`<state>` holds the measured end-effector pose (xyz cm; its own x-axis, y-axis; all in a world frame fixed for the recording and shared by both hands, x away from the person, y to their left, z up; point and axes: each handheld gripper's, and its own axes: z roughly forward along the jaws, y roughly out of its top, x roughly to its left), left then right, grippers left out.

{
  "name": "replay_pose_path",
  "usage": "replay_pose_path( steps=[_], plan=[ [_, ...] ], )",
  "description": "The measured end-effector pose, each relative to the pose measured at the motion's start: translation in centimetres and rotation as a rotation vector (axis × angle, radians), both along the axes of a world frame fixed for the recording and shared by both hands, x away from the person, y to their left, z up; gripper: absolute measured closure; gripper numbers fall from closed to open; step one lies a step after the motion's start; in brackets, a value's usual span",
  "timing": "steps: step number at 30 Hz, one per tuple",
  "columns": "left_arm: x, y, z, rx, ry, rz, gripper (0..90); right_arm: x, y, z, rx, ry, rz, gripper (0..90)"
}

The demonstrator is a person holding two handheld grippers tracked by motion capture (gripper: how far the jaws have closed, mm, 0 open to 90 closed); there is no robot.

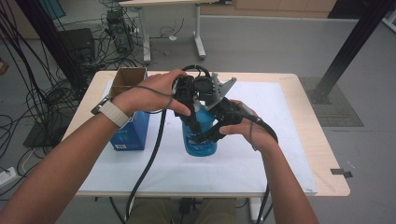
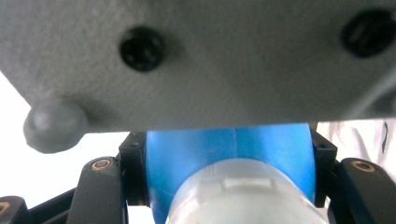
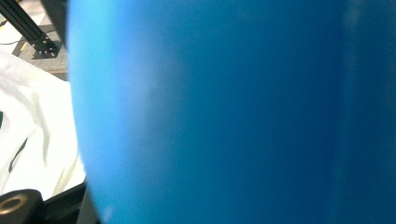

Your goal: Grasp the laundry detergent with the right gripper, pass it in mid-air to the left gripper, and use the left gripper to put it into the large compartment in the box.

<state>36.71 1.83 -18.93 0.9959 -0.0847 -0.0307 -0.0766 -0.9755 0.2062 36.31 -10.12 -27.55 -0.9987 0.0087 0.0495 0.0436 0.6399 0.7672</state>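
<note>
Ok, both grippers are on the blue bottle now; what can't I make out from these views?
- High view: the blue bottle's top and the left gripper, covered by hands.
- Left gripper view: the bottle's upper part, hidden behind a grey plate.
- Right gripper view: the bottle wall sits so close that it blurs; the right gripper jaws are cut off by the bottom edge.
- Blue box: print too small.

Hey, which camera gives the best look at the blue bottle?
The high view: it shows the blue bottle standing upright on the white cloth, beside the blue box, with both grippers on it. The left gripper view shows its pale neck and blue shoulder between the jaws. The right gripper view gives a blurred blue wall, too close for its shape.
</note>
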Motion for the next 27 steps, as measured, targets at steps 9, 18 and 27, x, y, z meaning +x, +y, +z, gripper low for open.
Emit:
replay_pose_path(
  steps=[9, 18, 27],
  plan=[
    [-0.12, 0.00, 0.14, -0.001, -0.001, 0.005, 37.8, -0.05, 0.00, 0.08, 0.000, -0.005, 0.003, 43.3],
    [-0.24, -0.11, 0.49, 0.005, -0.002, 0.006, 37.9, -0.23, -0.03, 0.34, 0.007, -0.005, 0.005, 43.2],
    [-0.39, -0.22, 0.93, 0.008, -0.008, 0.018, 37.9, -0.34, -0.12, 0.44, 0.023, -0.023, 0.014, 41.5]
  ],
)
